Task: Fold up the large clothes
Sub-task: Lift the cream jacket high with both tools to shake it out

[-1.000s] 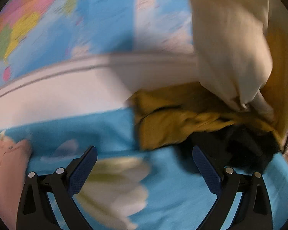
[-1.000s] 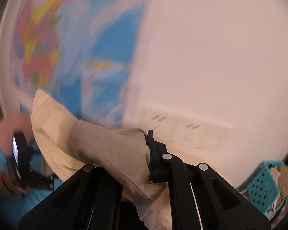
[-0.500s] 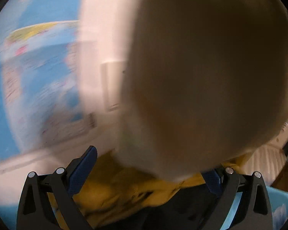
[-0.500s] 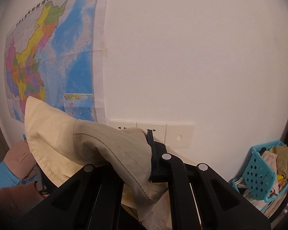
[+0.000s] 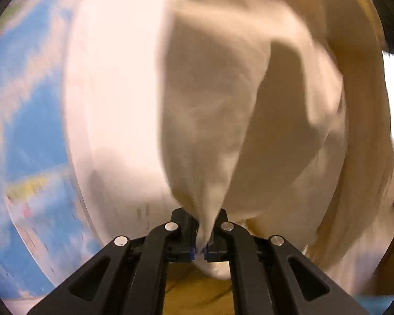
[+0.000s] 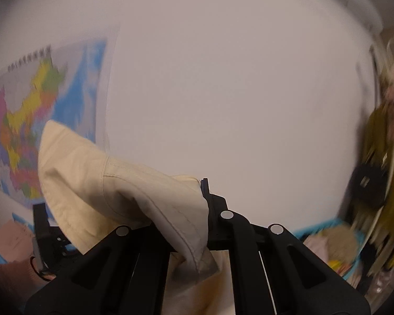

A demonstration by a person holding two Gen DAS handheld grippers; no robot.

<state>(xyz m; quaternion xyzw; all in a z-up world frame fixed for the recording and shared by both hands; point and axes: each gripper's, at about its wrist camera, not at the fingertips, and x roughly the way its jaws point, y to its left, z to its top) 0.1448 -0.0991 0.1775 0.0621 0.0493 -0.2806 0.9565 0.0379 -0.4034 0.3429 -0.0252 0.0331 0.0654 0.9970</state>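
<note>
Now, garment: cream garment (image 5: 217,110) held up in the air, pinched at two places, its bulk rising above and to the right of the left claw and hanging past it.
Left claw: left claw (image 5: 204,246) closed tight on a gathered corner of the cloth, which fans up and away from the fingertips.
Right claw: right claw (image 6: 197,225) clamped on a stitched, hemmed edge (image 6: 134,183); the cloth drapes leftward over its left finger and trails below it.
Key relation: the fabric runs between the two claws, so its long axis probably lies along the line joining them; the left wrist view is blurred, so this is a judgement. Both claws hold equally; neither is nearer.
Next move: likely spread the claws apart to pull the edge taut before laying it down.
Beyond: mustard cloth (image 5: 197,296) below the left claw; wall map (image 6: 39,110) left of the right claw; blue basket (image 6: 336,246) low right of the right claw.
</note>
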